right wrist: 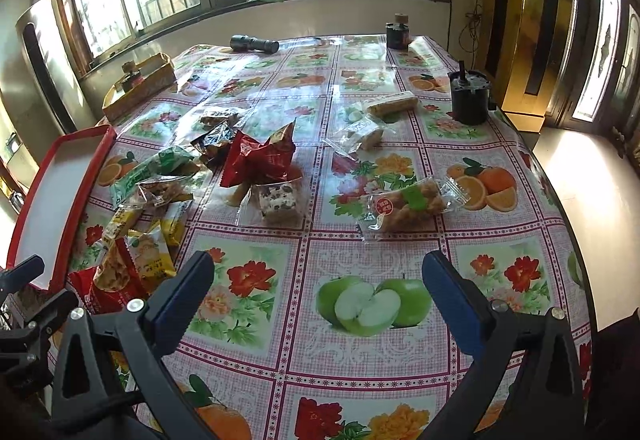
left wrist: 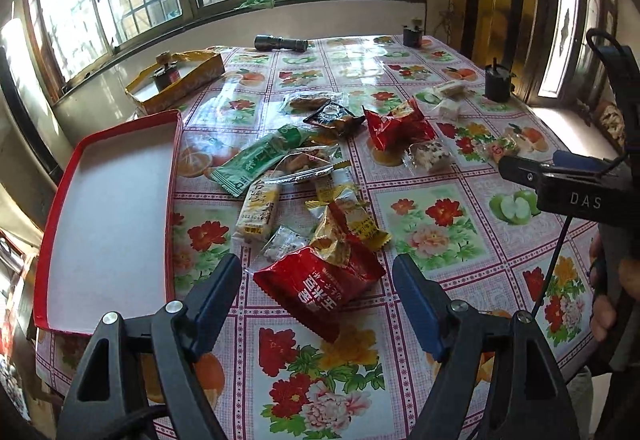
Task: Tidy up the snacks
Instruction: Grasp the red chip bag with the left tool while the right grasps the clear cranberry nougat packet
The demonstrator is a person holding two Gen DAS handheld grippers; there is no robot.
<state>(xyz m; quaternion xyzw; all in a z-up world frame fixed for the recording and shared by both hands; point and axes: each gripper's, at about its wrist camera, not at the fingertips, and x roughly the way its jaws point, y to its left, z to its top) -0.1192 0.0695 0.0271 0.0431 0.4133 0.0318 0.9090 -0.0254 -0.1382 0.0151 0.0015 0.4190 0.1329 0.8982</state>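
Both grippers hover with fingers released — the left gripper [left wrist: 318, 298] straddling the red snack packet [left wrist: 318, 290] between its fingers, the right gripper [right wrist: 318, 294] over bare tabletop [right wrist: 360, 360] — and closing could snag the gold-and-red wrapper [left wrist: 340, 240] overlapping just ahead, dragging both short of the red tray [left wrist: 112, 207].

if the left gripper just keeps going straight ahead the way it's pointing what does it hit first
Most likely the red snack packet, lying on the table between the open fingers of the left gripper. Depth is uncertain; it may pass just above.
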